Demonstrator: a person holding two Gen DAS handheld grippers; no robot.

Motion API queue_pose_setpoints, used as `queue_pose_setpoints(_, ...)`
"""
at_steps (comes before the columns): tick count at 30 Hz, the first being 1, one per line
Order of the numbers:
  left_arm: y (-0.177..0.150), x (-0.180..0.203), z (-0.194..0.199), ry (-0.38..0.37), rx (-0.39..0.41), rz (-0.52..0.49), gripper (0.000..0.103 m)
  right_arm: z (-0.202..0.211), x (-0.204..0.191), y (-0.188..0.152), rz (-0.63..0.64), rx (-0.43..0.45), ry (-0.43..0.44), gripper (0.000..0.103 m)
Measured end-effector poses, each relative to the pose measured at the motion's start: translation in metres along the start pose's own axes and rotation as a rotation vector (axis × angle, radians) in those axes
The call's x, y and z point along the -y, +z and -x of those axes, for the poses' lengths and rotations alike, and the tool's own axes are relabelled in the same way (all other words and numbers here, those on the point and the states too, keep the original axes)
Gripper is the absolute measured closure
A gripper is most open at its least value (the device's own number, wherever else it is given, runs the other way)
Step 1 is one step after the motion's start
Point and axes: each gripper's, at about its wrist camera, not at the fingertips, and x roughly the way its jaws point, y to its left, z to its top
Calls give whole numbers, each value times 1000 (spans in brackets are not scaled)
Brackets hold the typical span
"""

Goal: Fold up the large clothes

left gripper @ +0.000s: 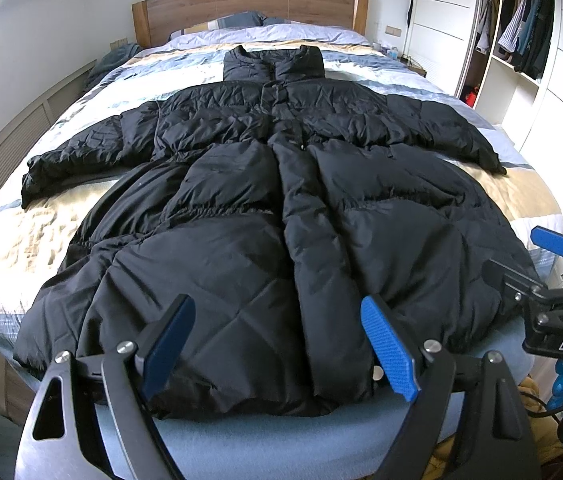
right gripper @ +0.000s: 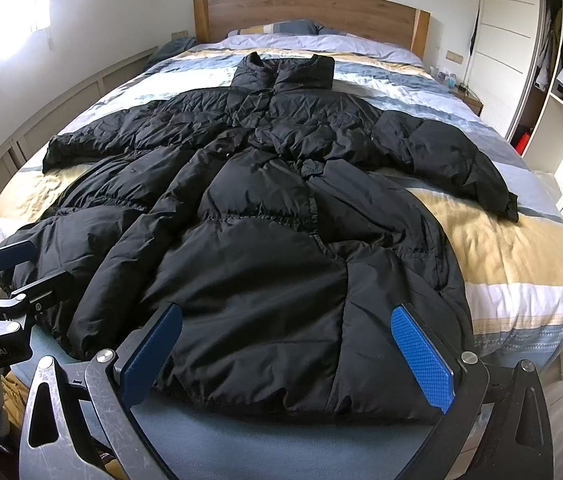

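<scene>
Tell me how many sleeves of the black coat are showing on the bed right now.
2. The coat lies spread flat with both sleeves out: one sleeve reaches toward the window side of the bed, the other sleeve toward the wardrobe side. Neither is folded in yet.

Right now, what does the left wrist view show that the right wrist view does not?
Only the left wrist view shows the left gripper head-on, open at the coat hem, with the right gripper at its right edge. Only the right wrist view shows the right gripper head-on, open, and the bright window. Both show the coat spread flat on the bed, the headboard and the wardrobe.
</scene>
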Motion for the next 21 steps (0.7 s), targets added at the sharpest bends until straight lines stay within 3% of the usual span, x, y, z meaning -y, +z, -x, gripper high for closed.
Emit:
queue_pose_setpoints(11,14,-3,-1,35,11,-11,18,-2,1,8,0,-2,4,0)
queue_pose_setpoints(21,37,-27,1,42,44,23,18,-4,0,39,20,13,13,0)
